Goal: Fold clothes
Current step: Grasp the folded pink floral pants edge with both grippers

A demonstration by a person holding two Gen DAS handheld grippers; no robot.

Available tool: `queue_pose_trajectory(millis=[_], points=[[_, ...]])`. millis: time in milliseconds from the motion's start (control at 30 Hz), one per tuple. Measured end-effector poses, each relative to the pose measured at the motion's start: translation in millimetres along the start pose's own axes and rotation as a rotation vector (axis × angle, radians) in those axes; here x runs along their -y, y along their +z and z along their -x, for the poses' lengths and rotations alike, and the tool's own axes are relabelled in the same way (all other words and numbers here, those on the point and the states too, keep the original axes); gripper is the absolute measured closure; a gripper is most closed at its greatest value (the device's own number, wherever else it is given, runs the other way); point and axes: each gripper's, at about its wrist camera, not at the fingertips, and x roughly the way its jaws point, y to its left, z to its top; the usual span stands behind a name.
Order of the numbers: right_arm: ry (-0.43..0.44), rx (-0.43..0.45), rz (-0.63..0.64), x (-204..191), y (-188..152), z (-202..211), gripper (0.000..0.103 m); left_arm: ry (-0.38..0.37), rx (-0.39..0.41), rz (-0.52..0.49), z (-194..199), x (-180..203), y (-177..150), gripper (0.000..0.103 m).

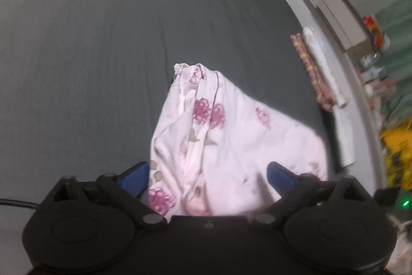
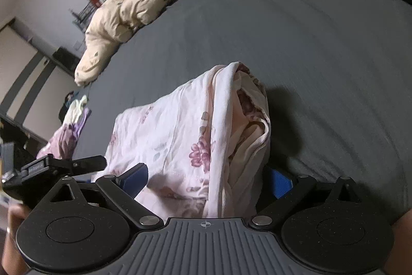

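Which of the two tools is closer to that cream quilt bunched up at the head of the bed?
Likely the right tool. The cream quilt lies across the grey sheet, ahead and to its left. The left tool's view doesn't clearly show the quilt, so this can't be confirmed.

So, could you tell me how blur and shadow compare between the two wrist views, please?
Left wrist view: soft and smeared, worst on the clutter at the right edge; the floral garment is blurred and washed out. Right wrist view: sharper, weave readable, the garment casting a dark shadow rightward on the grey sheet. Both bend strongly at the edges.
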Motion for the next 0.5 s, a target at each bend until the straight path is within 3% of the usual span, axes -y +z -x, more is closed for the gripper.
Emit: queue_pose_trajectory(millis=[33, 267, 367, 500], points=[[0.0, -0.004, -0.012, -1, 1, -1, 0.0, -0.01, -0.006, 0.02, -1, -1, 4, 0.005], [-0.095, -0.055, -0.033, -20, 8, -11, 0.0, -0.106, -0.086, 0.148, -8, -15, 15, 0.005], [-0.049, -0.078, -0.056, -14, 10, -10, 0.0, -0.175, -0.147, 0.196, -15, -24, 12, 0.007], [0.068, -0.104, -0.116, 8, 12, -8, 0.0, -0.188, -0.185, 0.139, -14, -24, 6, 0.009]])
